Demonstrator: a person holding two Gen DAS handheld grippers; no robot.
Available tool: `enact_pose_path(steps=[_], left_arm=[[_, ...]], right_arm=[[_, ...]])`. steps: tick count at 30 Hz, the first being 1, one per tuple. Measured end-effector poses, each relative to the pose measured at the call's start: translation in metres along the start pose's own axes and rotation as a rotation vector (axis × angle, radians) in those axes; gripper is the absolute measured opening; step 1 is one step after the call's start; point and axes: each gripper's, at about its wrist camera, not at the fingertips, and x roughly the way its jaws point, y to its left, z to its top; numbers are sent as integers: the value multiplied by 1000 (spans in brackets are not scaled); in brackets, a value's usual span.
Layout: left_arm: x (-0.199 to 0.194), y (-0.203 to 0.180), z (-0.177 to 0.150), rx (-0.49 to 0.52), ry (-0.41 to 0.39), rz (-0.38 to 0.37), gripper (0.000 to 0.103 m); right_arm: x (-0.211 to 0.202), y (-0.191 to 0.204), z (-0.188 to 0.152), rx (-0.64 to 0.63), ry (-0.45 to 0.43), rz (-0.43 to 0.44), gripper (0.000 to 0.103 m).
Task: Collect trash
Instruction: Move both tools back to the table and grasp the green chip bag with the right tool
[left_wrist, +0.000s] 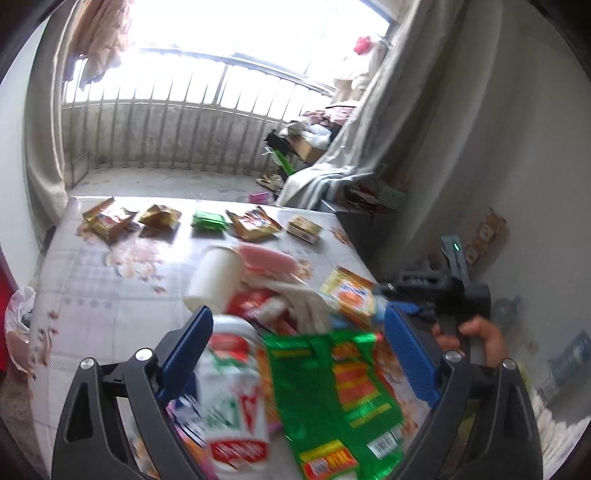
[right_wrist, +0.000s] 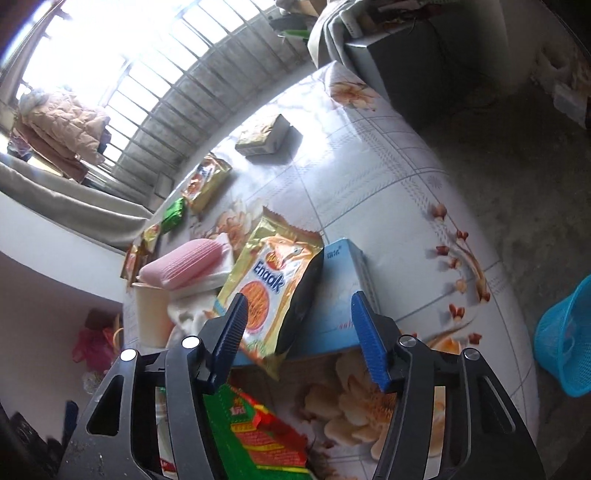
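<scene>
A heap of trash lies on the floral table (left_wrist: 92, 280). My left gripper (left_wrist: 299, 312) hangs open over its near end, with a blurred red-and-white packet (left_wrist: 232, 387) and a green wrapper (left_wrist: 332, 398) below, between its blue fingers. My right gripper (right_wrist: 299, 299) is open, its fingers either side of a gold Enaak packet (right_wrist: 273, 280) that leans on a light blue box (right_wrist: 343, 295); the pads do not press on it. A pink ribbed thing (right_wrist: 184, 266), a white cup (right_wrist: 151, 314) and the green wrapper (right_wrist: 255, 432) lie around it.
Gold packets (left_wrist: 107, 218), a green packet (left_wrist: 208, 221) and a small box (left_wrist: 303, 227) line the table's far edge. A blue mesh basket (right_wrist: 569, 343) stands on the floor to the right. A bag-lined bin (left_wrist: 18, 314) stands left of the table. A hand (left_wrist: 480, 339) holds the other gripper.
</scene>
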Motion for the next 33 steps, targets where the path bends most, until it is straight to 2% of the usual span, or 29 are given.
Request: enact_pose_path(steps=[4, 7, 10, 14, 15, 21, 25, 28, 33], left_arm=[[21, 25, 22, -28, 34, 48, 80], [37, 38, 29, -68, 74, 47, 73], [47, 43, 27, -108, 98, 26, 68], [50, 37, 17, -125, 131, -13, 66], [49, 34, 14, -122, 134, -20, 66], [38, 10, -6, -81, 181, -91, 65], [27, -13, -29, -15, 234, -143, 65], [19, -29, -49, 34, 290, -175, 65], [13, -48, -85, 81, 402, -179, 65]], right_arm=[[10, 3, 4, -32, 4, -30, 47], [12, 9, 4, -84, 5, -73, 39], [14, 14, 0, -145, 1, -135, 27], [17, 16, -1, -194, -5, -188, 5], [17, 15, -2, -197, -7, -188, 3], [16, 7, -1, -168, -22, -148, 0], [14, 2, -1, -138, -24, -111, 0], [10, -1, -2, -130, -26, -93, 0], [-11, -3, -9, -116, -36, 17, 3]])
